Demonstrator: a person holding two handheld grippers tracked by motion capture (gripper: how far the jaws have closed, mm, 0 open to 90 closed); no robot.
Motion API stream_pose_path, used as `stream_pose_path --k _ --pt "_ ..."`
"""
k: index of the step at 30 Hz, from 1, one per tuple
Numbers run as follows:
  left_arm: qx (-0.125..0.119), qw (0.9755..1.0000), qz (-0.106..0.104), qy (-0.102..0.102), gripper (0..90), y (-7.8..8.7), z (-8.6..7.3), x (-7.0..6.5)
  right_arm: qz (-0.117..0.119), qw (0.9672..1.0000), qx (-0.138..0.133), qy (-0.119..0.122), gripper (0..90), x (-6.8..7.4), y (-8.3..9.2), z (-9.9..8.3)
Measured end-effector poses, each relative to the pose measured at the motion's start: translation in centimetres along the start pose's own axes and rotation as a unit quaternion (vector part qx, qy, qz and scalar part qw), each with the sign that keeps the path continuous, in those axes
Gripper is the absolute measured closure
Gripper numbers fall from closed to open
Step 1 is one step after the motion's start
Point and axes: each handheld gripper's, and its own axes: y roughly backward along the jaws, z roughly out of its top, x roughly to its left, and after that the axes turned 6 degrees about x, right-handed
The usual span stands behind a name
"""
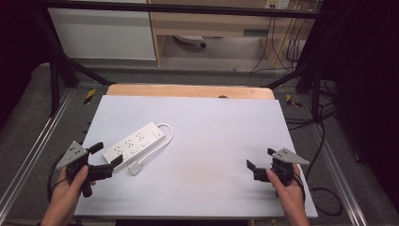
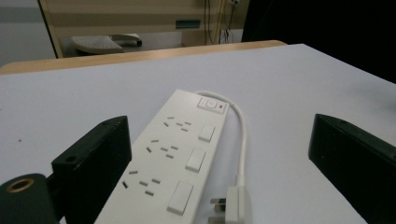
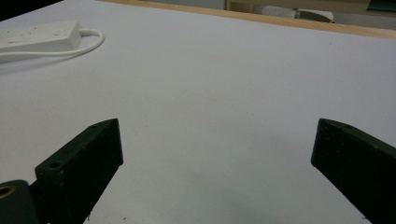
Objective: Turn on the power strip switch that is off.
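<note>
You had a flat pale-grey tabletop (image 1: 211,141) with a light wooden strip (image 1: 188,91) along its far edge. A white plastic three-socket power strip (image 1: 134,144) lay flat on the left part, its white cord (image 1: 162,136) looping round to a white plug (image 1: 135,168) just beside it.

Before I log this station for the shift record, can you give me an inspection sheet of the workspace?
Surface: white tabletop, bare apart from the job's things.
Job's things: white power strip lying flat, three sockets with switches; its plug lies beside it.
Clutter: nothing seen.
Grippers: left tool open, jaws either side of the strip's near end; right tool open over bare table.
Cables: strip's white cord loops on the table; black cables right of the table.
Surroundings: black frame, wooden furniture behind.
</note>
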Motion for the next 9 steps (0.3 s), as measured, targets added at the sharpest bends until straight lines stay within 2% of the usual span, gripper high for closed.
stream_pose_path --k 3,5,7,9 --pt "0.011 0.9998 0.007 0.015 6.8 -0.1 -1.3 0.3 0.001 1.0 0.003 0.001 2.6 0.0 -0.1 0.0" --pt "0.033 0.9992 0.011 0.02 7.4 -0.3 -2.1 0.4 0.0 1.0 0.008 0.003 2.6 0.0 -0.2 -0.1" --pt "0.057 0.9982 0.016 0.012 7.9 -0.5 -2.7 0.3 -0.005 0.9998 0.017 -0.001 2.5 0.0 -0.4 -0.2" --pt "0.051 0.9986 0.016 0.005 8.7 -0.5 -2.6 0.0 -0.015 0.9991 0.038 -0.01 2.5 -0.2 -0.9 -0.5"
